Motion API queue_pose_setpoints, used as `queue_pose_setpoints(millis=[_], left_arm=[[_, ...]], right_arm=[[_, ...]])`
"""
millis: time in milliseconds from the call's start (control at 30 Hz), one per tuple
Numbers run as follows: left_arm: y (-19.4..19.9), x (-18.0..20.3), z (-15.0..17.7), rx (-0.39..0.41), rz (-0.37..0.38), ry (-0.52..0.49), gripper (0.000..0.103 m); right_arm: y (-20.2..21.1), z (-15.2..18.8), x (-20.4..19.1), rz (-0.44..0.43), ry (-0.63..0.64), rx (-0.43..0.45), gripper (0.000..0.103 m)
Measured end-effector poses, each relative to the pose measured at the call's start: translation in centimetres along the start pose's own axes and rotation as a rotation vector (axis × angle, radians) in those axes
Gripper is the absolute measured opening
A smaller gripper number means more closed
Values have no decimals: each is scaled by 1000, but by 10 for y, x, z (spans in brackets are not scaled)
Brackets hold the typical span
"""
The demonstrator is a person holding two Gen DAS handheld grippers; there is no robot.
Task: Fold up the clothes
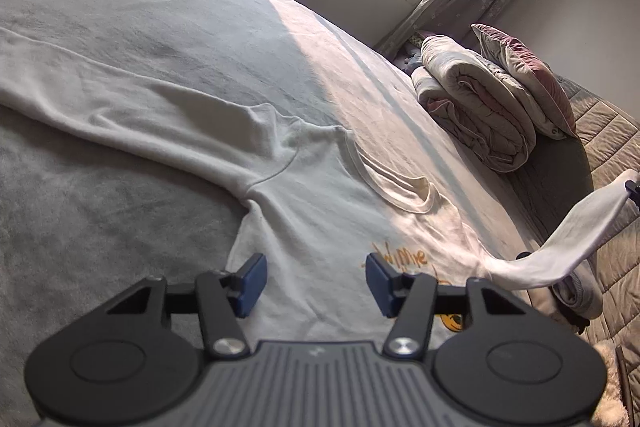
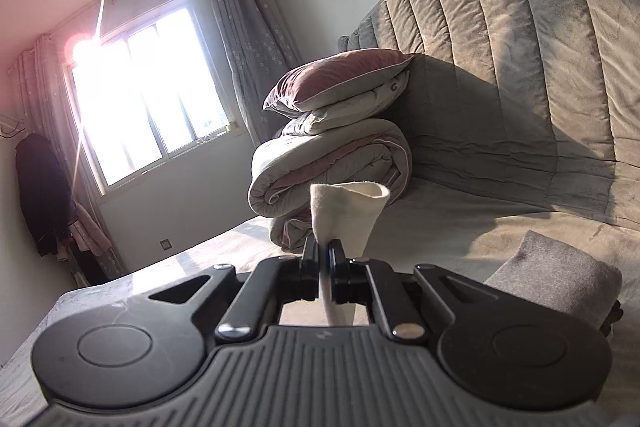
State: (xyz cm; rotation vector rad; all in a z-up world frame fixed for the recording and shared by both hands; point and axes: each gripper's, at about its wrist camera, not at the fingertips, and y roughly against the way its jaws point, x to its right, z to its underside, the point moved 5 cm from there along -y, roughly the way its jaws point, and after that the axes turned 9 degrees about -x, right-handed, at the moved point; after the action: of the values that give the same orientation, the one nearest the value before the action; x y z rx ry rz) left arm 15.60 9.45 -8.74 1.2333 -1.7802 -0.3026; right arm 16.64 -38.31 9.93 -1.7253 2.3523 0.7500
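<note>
A white long-sleeved shirt [image 1: 320, 195] with an orange print lies front up on the grey bed [image 1: 120, 7]. One sleeve [image 1: 100, 99] stretches flat to the left. My left gripper [image 1: 316, 283] hovers low over the shirt's chest, open, its blue pads [image 1: 250, 285] apart with only the flat cloth beneath. The other sleeve [image 1: 580, 239] rises off the bed toward the right edge, where a bit of my right gripper [image 1: 634, 189] shows. In the right wrist view my right gripper [image 2: 325, 259] is shut on that sleeve's cuff [image 2: 344, 215], which stands up above the pads.
A rolled duvet [image 2: 328, 167] with a pink pillow [image 2: 340, 79] on top sits against the quilted headboard [image 2: 520, 47]. A folded grey garment [image 2: 560, 275] lies at the right. The window [image 2: 148, 91] and curtains are behind; dark clothes [image 2: 40, 195] hang at the left wall.
</note>
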Motion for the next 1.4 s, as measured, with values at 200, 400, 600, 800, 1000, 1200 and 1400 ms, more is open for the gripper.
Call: queue_pose_setpoints(millis=[200,400,600,800,1000,1200,1400], left_arm=[[4,-2,-5,9,14,12,54],[5,-4,-7,6,26,23,49],[7,-5,-8,10,29,27,45],[9,-10,-11,18,30,41,44],[11,-15,-13,27,38,59,44],[11,-17,-13,25,38,64,44],[9,-21,-13,30,68,78,44]], right_arm=[[-4,3,-50,-115,71,-11,7],[-14,19,-96,-205,122,-60,7],[-27,48,-133,-271,152,-132,7],[-39,92,-164,-334,153,-228,7],[-43,147,-188,-381,185,-335,8],[-49,204,-194,-398,163,-448,8],[-46,252,-192,-436,131,-553,8]])
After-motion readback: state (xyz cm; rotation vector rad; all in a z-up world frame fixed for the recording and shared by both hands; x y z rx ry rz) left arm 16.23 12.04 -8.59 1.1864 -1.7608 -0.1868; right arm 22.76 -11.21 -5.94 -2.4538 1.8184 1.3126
